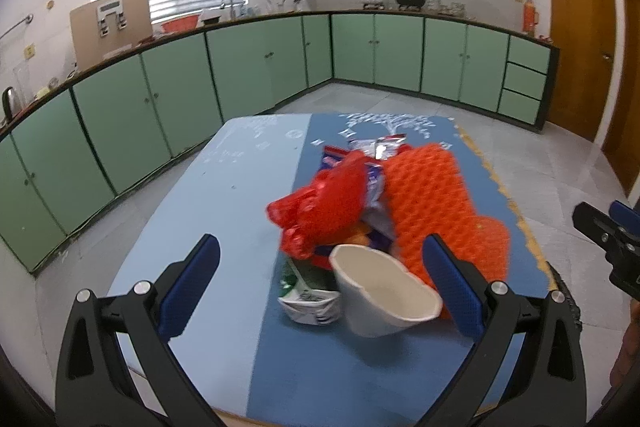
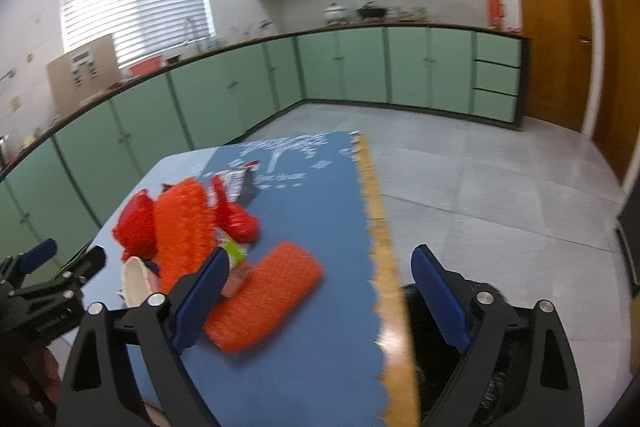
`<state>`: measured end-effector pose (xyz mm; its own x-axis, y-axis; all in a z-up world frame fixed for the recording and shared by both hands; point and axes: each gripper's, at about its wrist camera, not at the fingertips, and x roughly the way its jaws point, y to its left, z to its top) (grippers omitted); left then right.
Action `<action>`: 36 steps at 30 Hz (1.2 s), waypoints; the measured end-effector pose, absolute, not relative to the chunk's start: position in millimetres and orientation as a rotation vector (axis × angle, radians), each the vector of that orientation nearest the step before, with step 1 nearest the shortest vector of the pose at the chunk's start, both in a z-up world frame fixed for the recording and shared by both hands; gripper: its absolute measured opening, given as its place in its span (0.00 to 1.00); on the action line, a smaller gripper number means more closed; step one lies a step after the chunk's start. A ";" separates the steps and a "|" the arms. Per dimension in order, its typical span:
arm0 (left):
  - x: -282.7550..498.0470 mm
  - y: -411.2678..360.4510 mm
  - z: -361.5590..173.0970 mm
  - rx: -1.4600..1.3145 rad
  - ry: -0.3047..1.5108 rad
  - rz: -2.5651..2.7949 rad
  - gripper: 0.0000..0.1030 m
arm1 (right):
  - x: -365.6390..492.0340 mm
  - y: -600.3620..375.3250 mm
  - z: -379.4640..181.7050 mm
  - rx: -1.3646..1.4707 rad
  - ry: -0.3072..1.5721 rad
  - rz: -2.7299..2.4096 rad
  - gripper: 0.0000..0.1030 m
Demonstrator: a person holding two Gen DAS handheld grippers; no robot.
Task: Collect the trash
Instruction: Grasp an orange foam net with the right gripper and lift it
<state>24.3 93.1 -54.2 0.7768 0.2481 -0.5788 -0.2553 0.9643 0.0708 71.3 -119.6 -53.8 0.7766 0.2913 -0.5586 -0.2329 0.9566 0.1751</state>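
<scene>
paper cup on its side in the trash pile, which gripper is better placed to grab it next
Left. The left gripper is open with the paper cup lying right between its fingers. The right gripper is also open but faces the table's edge, with the cup off to its left.

The right gripper [image 2: 320, 301] hangs wide open over the table's [image 2: 340, 347] right edge. Orange netting [image 2: 266, 297] lies just beside its left finger. Red wrappers [image 2: 236, 215] are piled further toward the table's far left.
</scene>
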 end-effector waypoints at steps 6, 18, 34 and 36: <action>28.4 115.8 -59.1 -0.034 0.636 0.322 0.95 | 97.2 -76.3 -62.1 0.089 0.678 0.427 0.79; 30.4 128.2 -59.7 -0.066 0.649 0.324 0.95 | 108.0 -43.5 -75.2 0.074 0.759 0.606 0.18; 51.5 39.6 -55.2 -0.036 0.629 0.028 0.87 | 91.2 -169.3 -28.6 0.228 0.591 0.362 0.16; 58.5 21.6 -63.2 -0.022 0.651 -0.018 0.77 | 89.4 -185.0 -32.4 0.245 0.600 0.320 0.16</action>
